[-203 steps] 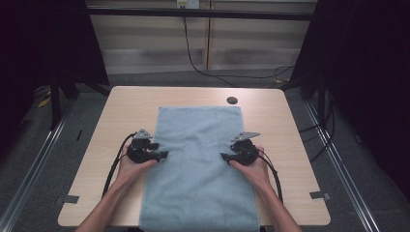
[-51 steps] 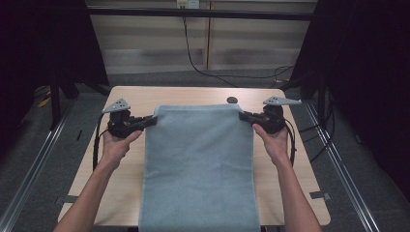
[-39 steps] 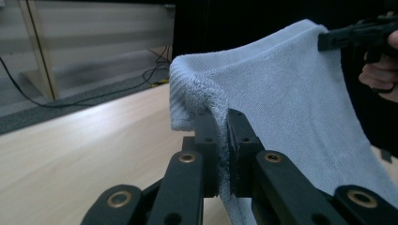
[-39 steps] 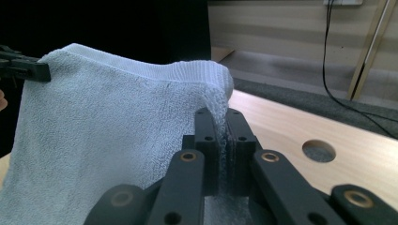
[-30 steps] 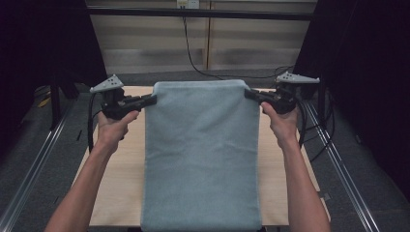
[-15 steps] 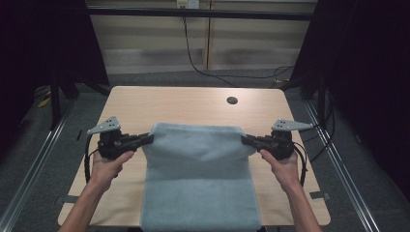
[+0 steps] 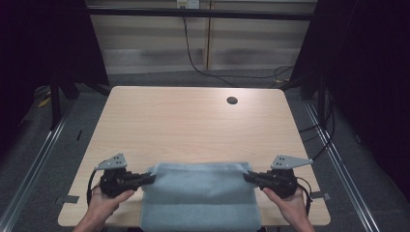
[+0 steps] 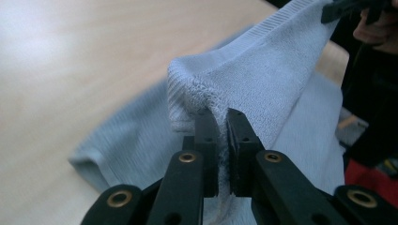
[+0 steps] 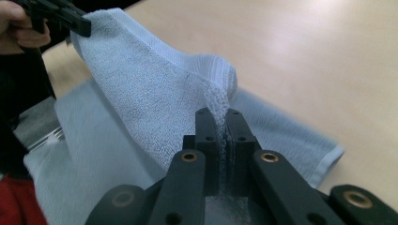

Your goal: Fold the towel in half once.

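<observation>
A light blue towel point(image 7: 198, 193) lies folded over itself at the near edge of the wooden table point(image 7: 193, 125). My left gripper point(image 7: 151, 178) is shut on the towel's left corner point(image 8: 187, 84), held just above the layer lying on the table. My right gripper point(image 7: 247, 178) is shut on the right corner point(image 9: 220, 79) in the same way. The top edge of the towel point(image 7: 198, 166) stretches between the two grippers. In the left gripper view the right gripper point(image 8: 347, 7) shows far off at the top right; in the right gripper view the left gripper point(image 9: 56, 14) shows at the top left.
A round cable hole point(image 7: 232, 100) sits in the far right part of the table. Bare wood spreads across the far half of the table. Dark curtains, metal floor rails point(image 7: 34, 164) and a black cable point(image 7: 203, 63) surround the table.
Both grippers have come down and toward the near edge with the towel's corners. The towel, held raised a second ago, now folds over onto its near part.
</observation>
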The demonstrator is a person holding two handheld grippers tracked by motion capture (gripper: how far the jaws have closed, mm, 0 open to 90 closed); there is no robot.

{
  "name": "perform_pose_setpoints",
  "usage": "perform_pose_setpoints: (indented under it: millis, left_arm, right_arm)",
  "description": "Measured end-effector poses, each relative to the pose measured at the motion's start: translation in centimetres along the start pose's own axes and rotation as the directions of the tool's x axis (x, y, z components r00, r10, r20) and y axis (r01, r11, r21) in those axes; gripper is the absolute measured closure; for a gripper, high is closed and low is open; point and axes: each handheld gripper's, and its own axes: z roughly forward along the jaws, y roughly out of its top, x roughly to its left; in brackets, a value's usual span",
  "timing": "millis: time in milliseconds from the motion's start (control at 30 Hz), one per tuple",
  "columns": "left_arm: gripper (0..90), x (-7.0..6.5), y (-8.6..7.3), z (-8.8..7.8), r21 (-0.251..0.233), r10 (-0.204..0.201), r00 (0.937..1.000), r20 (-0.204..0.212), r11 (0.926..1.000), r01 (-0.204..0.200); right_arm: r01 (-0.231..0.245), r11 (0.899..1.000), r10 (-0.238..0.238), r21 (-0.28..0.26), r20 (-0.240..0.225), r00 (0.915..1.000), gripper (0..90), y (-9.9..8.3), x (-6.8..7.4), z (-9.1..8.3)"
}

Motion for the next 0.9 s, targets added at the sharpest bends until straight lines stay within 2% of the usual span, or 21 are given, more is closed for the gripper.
perform_pose_setpoints:
  millis: [33, 167, 200, 233, 300, 333, 400, 467, 500, 567, 600, 767, 833, 900]
  left_arm:
    - [84.7, -0.3, -0.5, 0.1, 0.012, -0.006, 0.9999, 0.010, 0.9999, 0.006]
    - [84.6, -1.3, -2.8, 0.7, 0.090, 0.012, 0.9997, 0.023, 0.9959, -0.014]
    - [84.6, -1.4, -3.3, 1.0, 0.110, 0.020, 0.9996, 0.019, 0.9937, -0.021]
    - [84.6, -1.2, -3.9, 1.4, 0.127, 0.000, 0.9997, 0.025, 0.9919, -0.003]
    - [84.6, -0.8, -4.5, 1.8, 0.142, -0.014, 0.9997, 0.018, 0.9898, 0.011]
    - [84.6, -0.7, -4.6, 2.0, 0.146, -0.005, 0.9998, 0.021, 0.9893, 0.002]
    - [84.6, -0.5, -4.6, 2.4, 0.153, -0.013, 0.9998, 0.013, 0.9882, 0.011]
    - [84.7, -0.3, -4.4, 2.6, 0.153, -0.003, 1.0000, 0.001, 0.9882, 0.003]
    - [84.7, -0.2, -4.4, 2.7, 0.150, -0.003, 1.0000, -0.007, 0.9887, 0.004]
    - [84.8, 0.2, -4.0, 3.0, 0.144, -0.002, 0.9997, -0.025, 0.9895, 0.006]
    - [84.9, 0.5, -3.8, 3.2, 0.145, 0.007, 0.9992, -0.039, 0.9894, -0.001]
    - [85.1, 3.1, -2.3, 4.1, 0.126, 0.000, 0.9968, -0.080, 0.9920, 0.010]
    - [85.2, 4.3, -1.8, 4.6, 0.117, -0.017, 0.9982, -0.058, 0.9928, 0.024]
    - [85.2, 4.9, -1.2, 4.9, 0.118, -0.002, 0.9962, -0.087, 0.9930, 0.012]
  right_arm:
    - [-0.009, 1.000, 0.009, 0.019, -0.005, 0.9999, 86.6, -0.6, 0.1, 0.3]
    - [-0.002, 0.995, 0.003, 0.100, -0.015, 0.9999, 86.6, -2.6, 1.1, 0.9]
    - [-0.008, 0.994, 0.010, 0.108, -0.014, 0.9999, 86.6, -2.9, 1.2, 0.9]
    - [-0.015, 0.993, 0.017, 0.116, -0.019, 0.9997, 86.6, -3.4, 1.2, 1.1]
    - [-0.016, 0.988, 0.017, 0.151, -0.008, 0.9998, 86.6, -4.3, 1.2, 1.5]
    - [-0.017, 0.986, 0.018, 0.166, -0.005, 0.9998, 86.6, -4.5, 1.1, 1.8]
    - [-0.021, 0.983, 0.021, 0.185, 0.001, 0.9998, 86.6, -4.8, 1.0, 2.3]
    - [-0.009, 0.975, 0.001, 0.221, 0.037, 0.9993, 86.7, -5.0, 0.9, 2.9]
    - [-0.009, 0.976, 0.003, 0.219, 0.027, 0.9996, 86.8, -4.9, 0.7, 3.0]
    - [-0.011, 0.975, 0.001, 0.220, 0.048, 0.9988, 86.9, -4.8, 0.4, 3.3]
    - [-0.008, 0.976, -0.003, 0.219, 0.050, 0.9987, 87.0, -4.6, 0.3, 3.5]
    - [-0.015, 0.979, -0.001, 0.205, 0.075, 0.9972, 86.9, -3.6, -1.0, 4.8]
    - [-0.016, 0.981, 0.001, 0.193, 0.081, 0.9968, 86.9, -3.2, -1.7, 5.4]
    - [-0.025, 0.981, 0.008, 0.192, 0.089, 0.9960, 87.0, -2.6, -2.5, 6.0]
